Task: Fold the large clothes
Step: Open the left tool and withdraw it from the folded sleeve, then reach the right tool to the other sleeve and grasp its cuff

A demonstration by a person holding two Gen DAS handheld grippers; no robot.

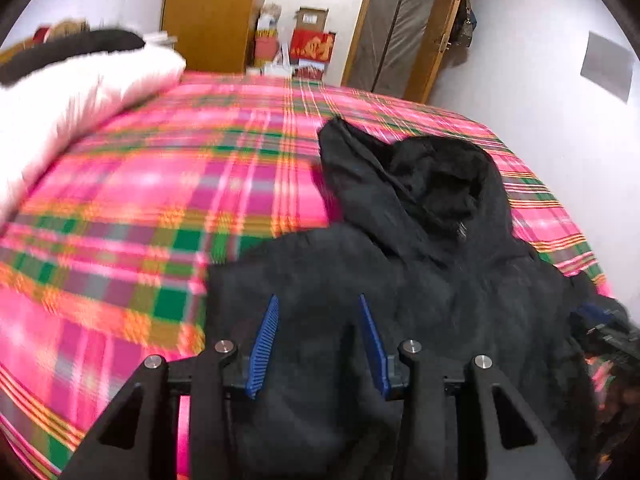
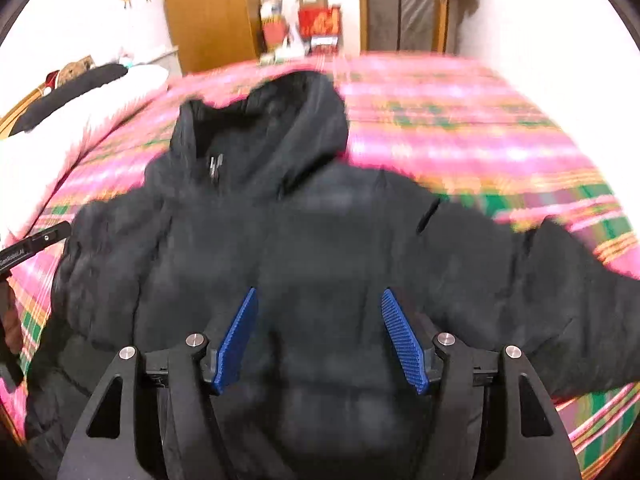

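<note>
Black puffer jacket (image 2: 320, 240) spread unfolded on bed (image 1: 120, 208); left gripper (image 1: 318, 300) and right gripper (image 2: 318, 294) above it, both released, no fold begun.

Left gripper (image 1: 318, 306) with black angular linkage arms, round silver screw heads at the pivots, ribbed blue finger pads (image 1: 264, 344), right gripper (image 2: 318, 300) of matching build, textured blue pads (image 2: 404, 340)

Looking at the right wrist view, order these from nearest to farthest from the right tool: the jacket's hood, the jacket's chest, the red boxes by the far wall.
1. Jacket's chest, directly under and ahead of the right tool.
2. Jacket's hood, farther up the bed, slightly left.
3. Red boxes, beyond the bed against the far wall.
</note>
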